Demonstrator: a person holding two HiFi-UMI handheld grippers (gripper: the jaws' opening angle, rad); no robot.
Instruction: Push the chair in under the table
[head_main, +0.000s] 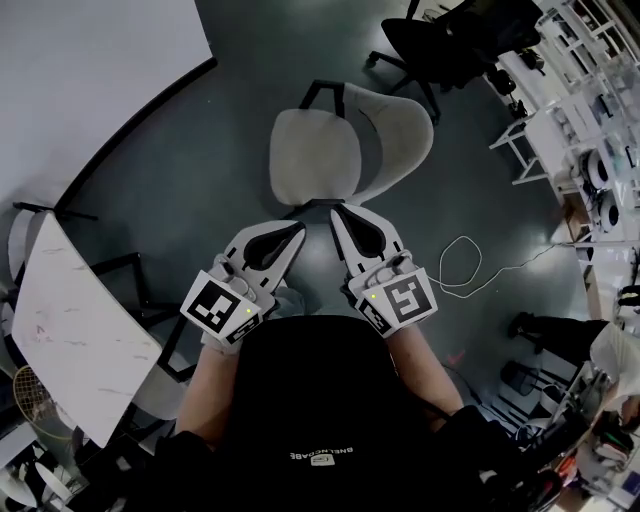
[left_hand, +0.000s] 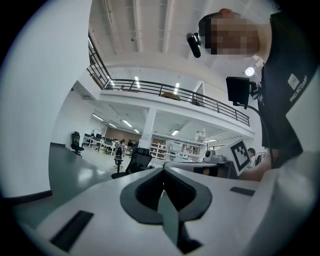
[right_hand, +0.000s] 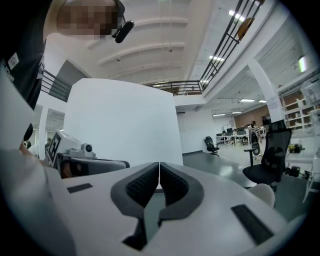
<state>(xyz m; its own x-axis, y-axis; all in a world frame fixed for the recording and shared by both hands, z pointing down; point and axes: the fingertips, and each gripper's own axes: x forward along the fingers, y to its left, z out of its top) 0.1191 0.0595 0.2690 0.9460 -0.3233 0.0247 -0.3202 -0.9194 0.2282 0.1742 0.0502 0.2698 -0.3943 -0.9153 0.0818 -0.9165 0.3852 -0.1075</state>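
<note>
Pale chair (head_main: 335, 150) well apart from the white table (head_main: 80, 330): reaching-for-the-chair step.
The chair stands on open floor at 12 o'clock and the table sits at 8 o'clock, so nothing is tucked in yet. The left gripper (head_main: 292, 236) and right gripper (head_main: 340, 213) point at its near edge, each with jaws pressed together on nothing. Whether they touch the chair cannot be told. Next, I judge, the 2 tips must brace against the chair and steer it toward 8 o'clock.

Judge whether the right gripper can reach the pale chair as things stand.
Probably yes: the right gripper, jaws shut, points straight at the pale chair just ahead, and nothing stands between them in the head view.
</note>
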